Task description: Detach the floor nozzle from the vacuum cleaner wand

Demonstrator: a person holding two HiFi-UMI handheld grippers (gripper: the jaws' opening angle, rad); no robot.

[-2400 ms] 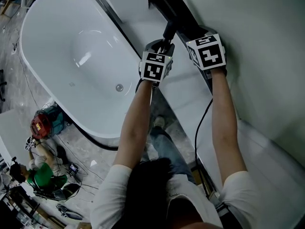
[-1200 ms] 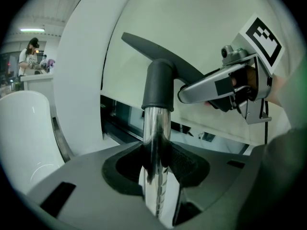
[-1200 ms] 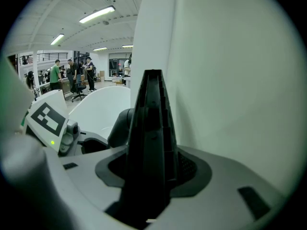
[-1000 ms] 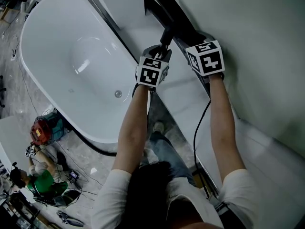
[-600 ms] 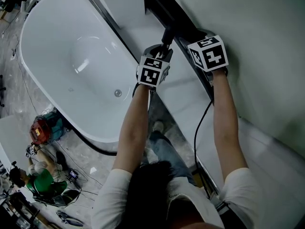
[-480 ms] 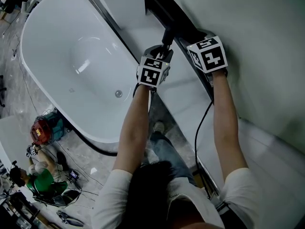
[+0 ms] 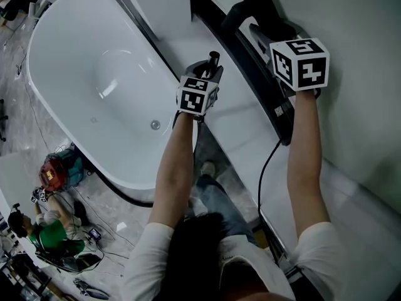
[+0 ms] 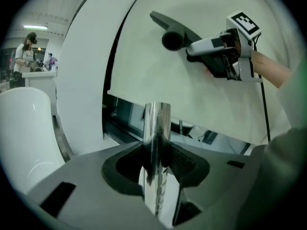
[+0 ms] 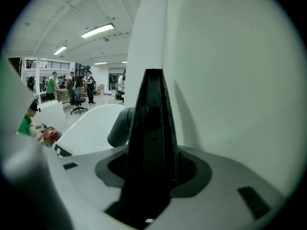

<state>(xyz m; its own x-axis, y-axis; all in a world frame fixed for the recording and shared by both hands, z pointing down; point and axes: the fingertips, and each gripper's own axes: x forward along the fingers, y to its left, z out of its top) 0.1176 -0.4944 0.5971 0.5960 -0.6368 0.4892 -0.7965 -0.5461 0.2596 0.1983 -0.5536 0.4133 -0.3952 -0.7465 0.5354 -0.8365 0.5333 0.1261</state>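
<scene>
I am looking at a floor nozzle point(image 9: 151, 128) that is showing as a long, flat, black head, narrowing toward its far end, with a round dark-grey neck socket point(image 8: 171, 40) jutting from one side. The wand point(image 8: 157, 128) is showing as a polished chrome tube with a bare end.

Both forearms are reaching straight out ahead of me from white short sleeves. The left one is running along the bathtub point(image 7: 56, 74) rim, and the right one is stretching further from the bathtub, against the pale wall panel point(image 7: 351, 17).

The left tongs point(image 7: 210, 68) are pinching the wand just below its bare end, with the tube standing upright between the pads. The right tongs point(image 9: 151, 169) are clamping on the floor nozzle across its black body, which is filling the gap between the jaws.

The floor nozzle is hanging on the far side of the wand from the bathtub. Its neck socket is sitting apart from the wand's end, with open space between the two. The wand's end is poking up just beside the bathtub rim.
</scene>
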